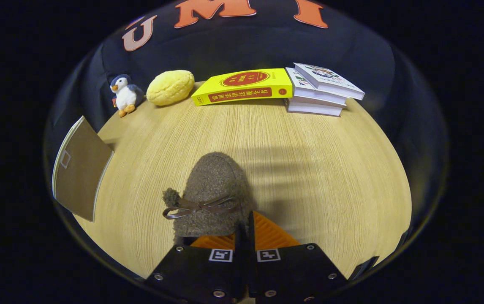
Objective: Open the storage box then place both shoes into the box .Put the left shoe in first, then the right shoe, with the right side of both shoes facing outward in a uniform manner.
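Observation:
A brown fuzzy shoe (pixel 210 190) with a thin brown bow across its top points away from me, toe toward the books. My gripper (pixel 244 226) is shut, its two fingers nearly touching and pinching the shoe's rear right edge. The heel end is hidden behind the fingers. I cannot tell whether the shoe rests on the wooden table (pixel 318 177) or hangs just above it. To the left of the shoe, at the table's edge, stands a brown flat panel with pale edges (pixel 79 169), apparently part of the storage box.
Along the table's far edge sit a small penguin plush (pixel 124 95), a yellow bun-shaped cushion (pixel 170 87), a yellow book (pixel 244 86) and a stack of white books (pixel 320 90). Bare wood lies to the right of the shoe.

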`<state>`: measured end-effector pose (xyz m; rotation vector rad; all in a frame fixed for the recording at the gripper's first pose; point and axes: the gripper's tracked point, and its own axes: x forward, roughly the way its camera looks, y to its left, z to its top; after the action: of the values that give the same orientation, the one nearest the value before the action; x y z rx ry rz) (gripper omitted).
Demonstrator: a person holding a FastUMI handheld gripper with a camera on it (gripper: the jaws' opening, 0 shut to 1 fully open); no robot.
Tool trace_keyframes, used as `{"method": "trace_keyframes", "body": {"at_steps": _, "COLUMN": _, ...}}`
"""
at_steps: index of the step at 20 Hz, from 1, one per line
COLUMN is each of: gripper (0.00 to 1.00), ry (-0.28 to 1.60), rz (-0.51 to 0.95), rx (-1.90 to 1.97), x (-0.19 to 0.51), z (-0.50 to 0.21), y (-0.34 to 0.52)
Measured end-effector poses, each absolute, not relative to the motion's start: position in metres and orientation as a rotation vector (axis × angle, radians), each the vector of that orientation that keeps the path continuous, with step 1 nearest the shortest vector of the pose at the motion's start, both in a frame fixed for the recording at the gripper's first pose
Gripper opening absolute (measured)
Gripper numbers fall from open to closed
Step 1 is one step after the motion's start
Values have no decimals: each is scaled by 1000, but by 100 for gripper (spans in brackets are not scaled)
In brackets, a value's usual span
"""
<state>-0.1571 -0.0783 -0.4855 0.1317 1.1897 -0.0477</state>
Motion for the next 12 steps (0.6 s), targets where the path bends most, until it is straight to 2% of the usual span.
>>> {"method": "trace_keyframes", "body": {"at_steps": 4, "gripper": 4, "ry": 1212, "rz": -33, "rx": 216, "x": -157, "z": -474, "y": -59}}
{"method": "trace_keyframes", "body": {"at_steps": 12, "gripper": 4, "ry": 1159, "rz": -10, "rx": 150, "x": -123, "z": -407, "y": 1}}
